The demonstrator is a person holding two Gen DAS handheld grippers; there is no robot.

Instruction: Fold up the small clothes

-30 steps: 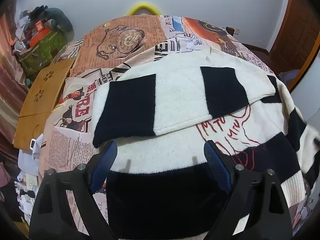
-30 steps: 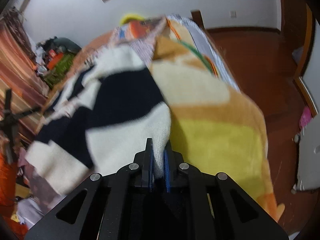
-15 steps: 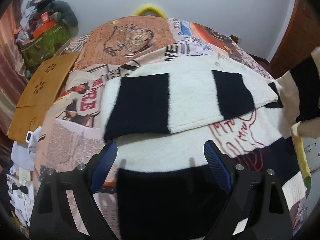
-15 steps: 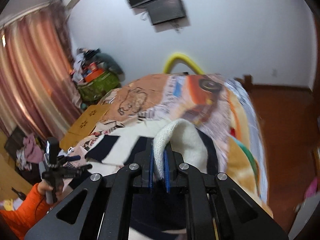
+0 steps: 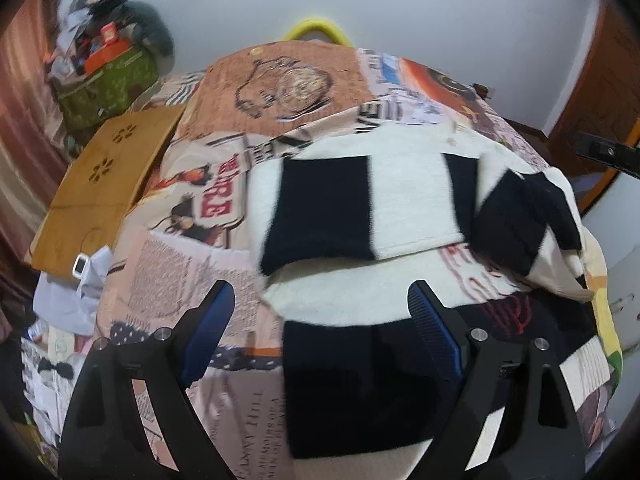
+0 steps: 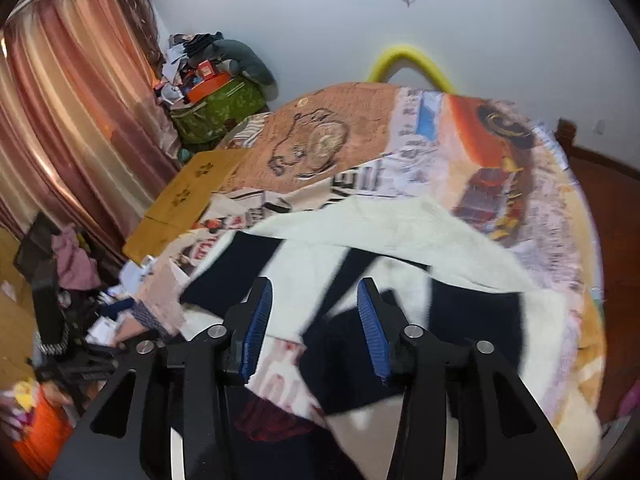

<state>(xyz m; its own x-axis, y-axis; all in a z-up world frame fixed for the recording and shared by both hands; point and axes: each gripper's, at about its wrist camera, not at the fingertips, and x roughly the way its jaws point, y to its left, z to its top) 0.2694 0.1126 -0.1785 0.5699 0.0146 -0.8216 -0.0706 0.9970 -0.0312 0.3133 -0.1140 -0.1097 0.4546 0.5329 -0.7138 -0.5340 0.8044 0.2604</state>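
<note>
The sweater (image 5: 408,200) is lying on the bed (image 5: 192,272), both sleeves folded across the chest, the body hanging toward us off the near edge. It's a chunky black-and-white knit w/ red stitching, so we'd guess soft, floppy and a bit heavy for its size. Not slippery and nothing fragile, but it'll sag and stretch if we lift it by one corner.

Left gripper (image 5: 320,320) hovers over the sweater's near left part, jaws wide, nothing in them. Right gripper (image 6: 314,328) sits above the sleeve laid over the sweater's right side; jaws are apart and empty, though not as wide as the left pair. That view is blurry, so we can't tell exactly how the sleeve edges lie.

Where we'd grab, imo: the two hem corners at the sweater's near end, one per gripper. Pinch through both layers of knit so it doesn't peel apart, then carry the hem up toward the collar. Thick fabric means the jaws need a good bite. Keep both sides level or the sleeves on top of the sweater will slide off.
</note>
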